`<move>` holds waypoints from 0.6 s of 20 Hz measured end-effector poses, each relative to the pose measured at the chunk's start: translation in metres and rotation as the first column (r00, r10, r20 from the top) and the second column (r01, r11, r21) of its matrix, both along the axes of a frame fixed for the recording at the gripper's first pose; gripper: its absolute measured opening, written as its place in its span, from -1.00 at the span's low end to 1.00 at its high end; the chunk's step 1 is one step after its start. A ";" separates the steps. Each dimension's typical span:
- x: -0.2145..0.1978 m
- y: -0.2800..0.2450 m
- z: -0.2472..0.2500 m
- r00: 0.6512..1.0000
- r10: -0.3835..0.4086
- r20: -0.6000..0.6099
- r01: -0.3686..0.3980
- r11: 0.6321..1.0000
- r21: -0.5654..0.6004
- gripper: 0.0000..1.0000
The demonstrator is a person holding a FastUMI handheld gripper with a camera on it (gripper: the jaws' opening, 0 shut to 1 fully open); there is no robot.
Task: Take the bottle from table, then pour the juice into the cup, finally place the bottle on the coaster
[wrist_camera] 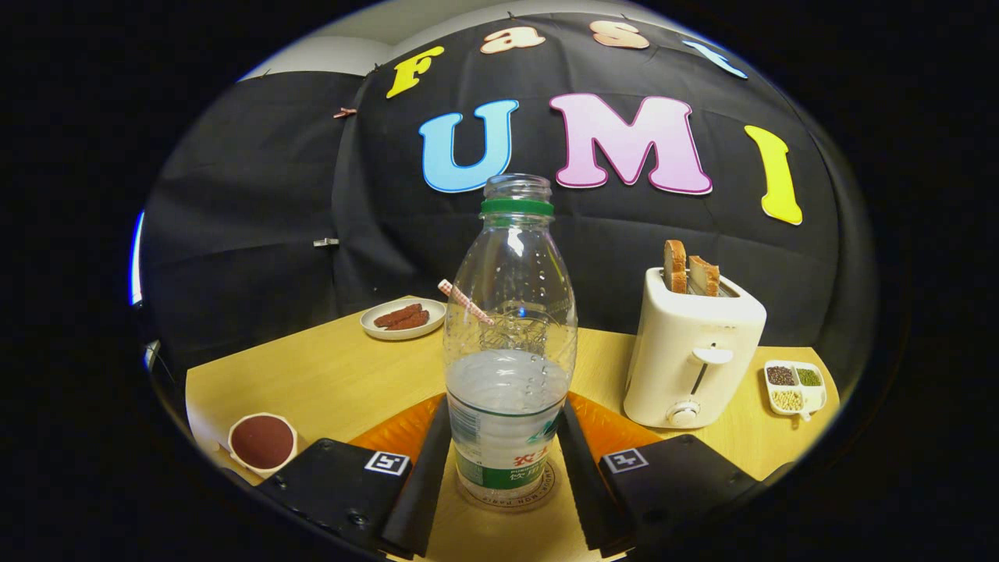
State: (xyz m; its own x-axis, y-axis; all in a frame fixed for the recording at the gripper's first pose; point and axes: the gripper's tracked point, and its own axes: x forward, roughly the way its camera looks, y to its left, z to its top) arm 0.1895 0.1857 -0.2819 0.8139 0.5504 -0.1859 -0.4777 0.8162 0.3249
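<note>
A clear plastic bottle (509, 343) with a green neck ring and no cap stands upright between my fingers, about half full of clear liquid. Its base rests on a round coaster (511, 504) on the wooden table. My gripper (506, 437) is shut on the bottle's lower body, with one finger (425, 476) against each side. Behind the bottle a striped straw (466, 301) sticks out to the left; the glass cup it stands in shows only dimly through the bottle. An orange mat (398, 431) lies beyond the fingers, under that cup.
A white toaster (691, 351) with two bread slices stands right of the bottle, with a small divided dish of grains (794, 386) beyond it. A plate of sausages (402, 318) sits at the back left. A white cup of dark brown contents (263, 442) is by the near left edge.
</note>
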 end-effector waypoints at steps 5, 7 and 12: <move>0.004 0.003 -0.015 1.000 0.001 -0.031 -0.001 1.000 -0.001 0.51; 0.004 0.004 -0.015 1.000 0.005 -0.026 -0.005 1.000 -0.011 0.52; 0.002 0.005 -0.020 0.999 0.015 -0.031 -0.016 1.000 -0.022 0.57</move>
